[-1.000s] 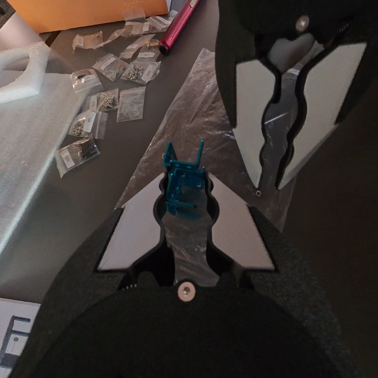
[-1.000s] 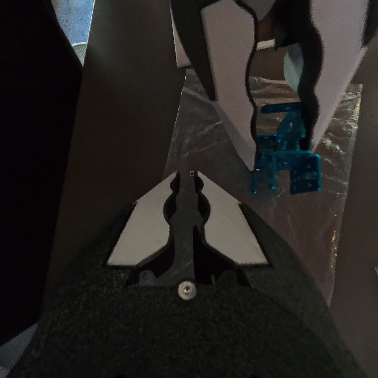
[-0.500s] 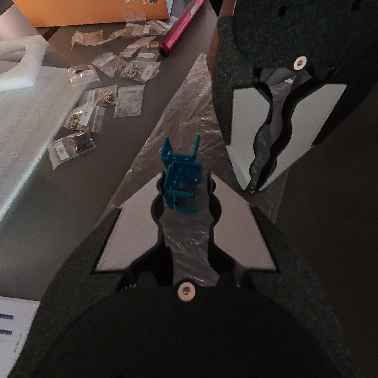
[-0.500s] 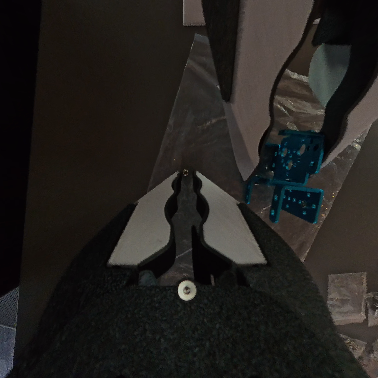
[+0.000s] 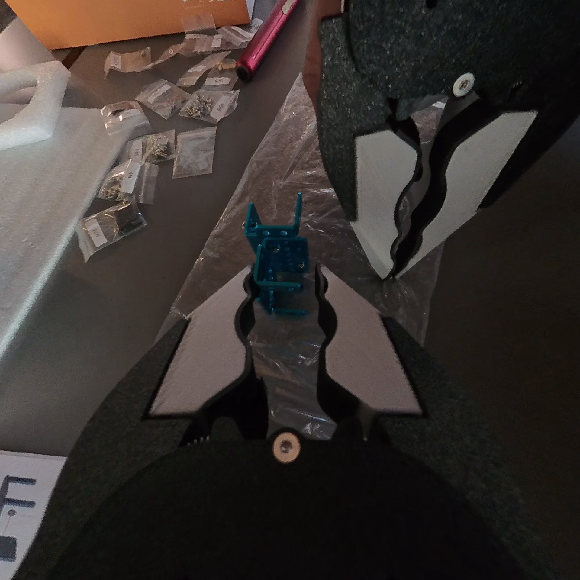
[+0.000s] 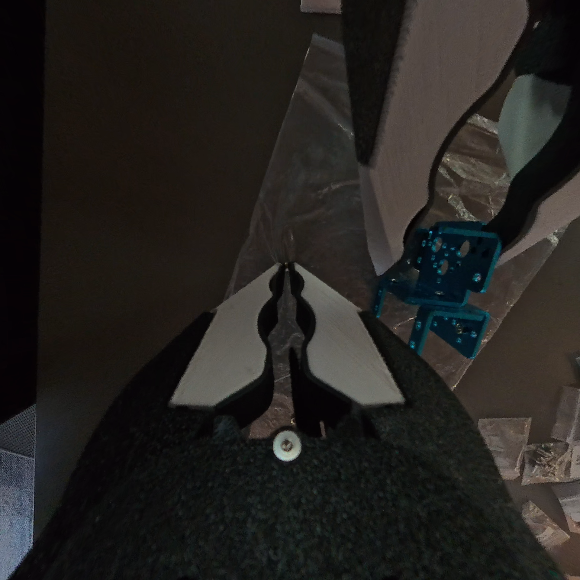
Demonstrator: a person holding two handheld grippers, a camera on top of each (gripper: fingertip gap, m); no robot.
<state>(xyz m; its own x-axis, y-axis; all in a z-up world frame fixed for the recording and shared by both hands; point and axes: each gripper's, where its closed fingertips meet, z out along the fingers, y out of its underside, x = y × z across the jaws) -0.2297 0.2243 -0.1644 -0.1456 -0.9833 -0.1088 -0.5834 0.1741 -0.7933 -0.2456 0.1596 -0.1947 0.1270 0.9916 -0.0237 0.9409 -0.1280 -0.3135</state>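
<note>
A blue metal bracket assembly (image 5: 280, 262) with many small holes sits between the fingertips of my left gripper (image 5: 284, 270), which is shut on it above a clear plastic sheet (image 5: 298, 175). In the right wrist view the bracket (image 6: 452, 260) hangs from the left gripper (image 6: 439, 263) at the upper right. My right gripper (image 6: 287, 266) is nearly closed, pinching a tiny metal fastener (image 6: 288, 264) at its tips, which rest on the plastic sheet (image 6: 301, 188). In the left wrist view the right gripper (image 5: 390, 276) points down just right of the bracket.
Several small clear bags of screws (image 5: 201, 106) lie on the brown table at the upper left, and more bags (image 6: 533, 455) show in the right wrist view. A magenta tool handle (image 5: 266, 37), an orange box (image 5: 125, 22), white foam (image 5: 31, 103) and a printed sheet (image 5: 18, 502) lie around. From either gripper's tips it is about 30 cm to the magenta tool handle (image 5: 266, 37).
The right gripper's jaws have closed onto the tiny fastener and its tips have come down onto the plastic sheet. The left gripper has tilted and shifted with the blue bracket still in it.
</note>
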